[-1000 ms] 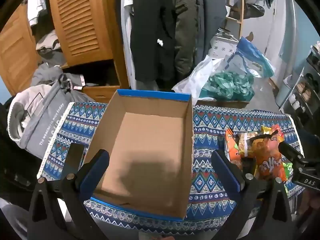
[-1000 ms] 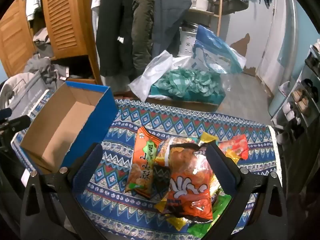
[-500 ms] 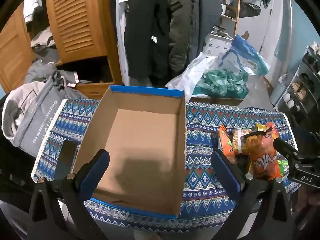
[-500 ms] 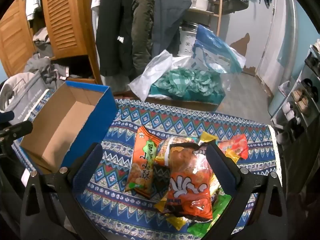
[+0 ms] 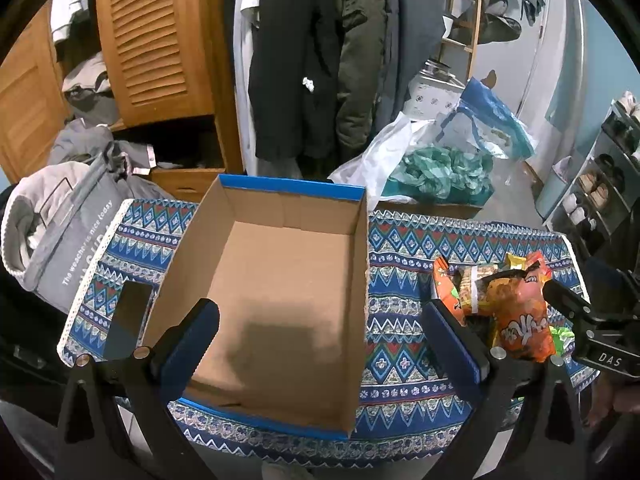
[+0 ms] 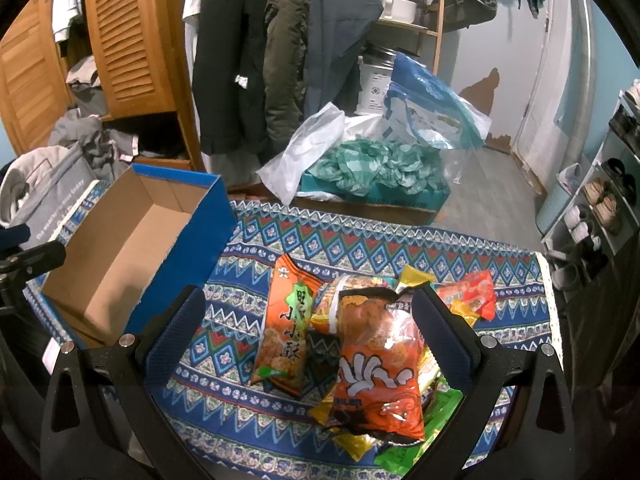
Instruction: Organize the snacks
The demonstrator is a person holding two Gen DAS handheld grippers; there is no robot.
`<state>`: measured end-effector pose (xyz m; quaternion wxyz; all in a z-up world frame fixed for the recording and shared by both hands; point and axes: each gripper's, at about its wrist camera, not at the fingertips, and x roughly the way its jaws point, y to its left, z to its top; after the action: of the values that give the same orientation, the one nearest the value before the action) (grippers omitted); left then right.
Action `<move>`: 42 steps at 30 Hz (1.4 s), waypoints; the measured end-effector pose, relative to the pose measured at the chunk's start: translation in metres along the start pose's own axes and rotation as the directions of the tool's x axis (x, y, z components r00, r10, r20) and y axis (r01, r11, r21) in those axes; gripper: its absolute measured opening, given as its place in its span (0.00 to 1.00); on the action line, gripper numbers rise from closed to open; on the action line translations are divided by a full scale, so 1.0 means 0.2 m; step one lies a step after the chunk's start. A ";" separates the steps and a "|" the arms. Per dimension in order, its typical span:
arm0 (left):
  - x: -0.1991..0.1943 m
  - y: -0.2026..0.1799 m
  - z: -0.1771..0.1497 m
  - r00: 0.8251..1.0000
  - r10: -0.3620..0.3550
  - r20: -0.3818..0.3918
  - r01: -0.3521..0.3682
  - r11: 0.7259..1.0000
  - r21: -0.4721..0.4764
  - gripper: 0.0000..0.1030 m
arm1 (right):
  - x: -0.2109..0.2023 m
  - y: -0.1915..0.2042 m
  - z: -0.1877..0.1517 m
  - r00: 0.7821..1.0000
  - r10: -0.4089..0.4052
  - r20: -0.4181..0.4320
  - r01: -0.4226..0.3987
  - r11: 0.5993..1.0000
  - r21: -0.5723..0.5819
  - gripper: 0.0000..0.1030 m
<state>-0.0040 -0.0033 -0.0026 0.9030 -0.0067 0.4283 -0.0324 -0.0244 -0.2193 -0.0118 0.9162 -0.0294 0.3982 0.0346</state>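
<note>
two grippers hover wide open above a patterned counter (image 6: 400,248), neither holding anything.
the left gripper (image 5: 320,344) spreads over the open cardboard box (image 5: 280,288), blue outside and bare inside, which fills the centre of its view; the snack pile (image 5: 504,300) lies at 3 o'clock of the box, near it but apart. in the right view the right gripper (image 6: 308,332) frames that pile: a big orange chip bag (image 6: 380,372) on top at 5 o'clock, an orange rice-cracker packet (image 6: 286,328) just beside it toward the box, yellow, green and red packets tucked under and behind. the box sits at 9 o'clock there. hanging coats (image 6: 280,52) fill 12 o'clock.
</note>
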 end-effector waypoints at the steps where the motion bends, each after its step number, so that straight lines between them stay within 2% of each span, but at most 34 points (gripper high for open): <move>1: 0.00 0.00 0.00 1.000 -0.001 0.000 0.001 1.000 -0.002 0.99 | 0.00 0.01 0.00 1.000 0.000 -0.001 0.000 1.000 -0.001 0.98; 7: 0.00 0.01 -0.01 1.000 -0.007 0.001 0.008 1.000 -0.020 0.96 | 0.00 0.00 0.00 1.000 0.001 0.000 -0.001 1.000 -0.002 0.98; 42: 0.01 0.02 -0.03 1.000 -0.002 -0.016 0.002 1.000 -0.027 0.96 | 0.00 0.00 0.00 1.000 0.000 -0.003 0.000 1.000 -0.003 0.98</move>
<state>-0.0066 0.0005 -0.0088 0.8993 -0.0189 0.4360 -0.0277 -0.0248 -0.2201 -0.0116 0.9155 -0.0307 0.3995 0.0350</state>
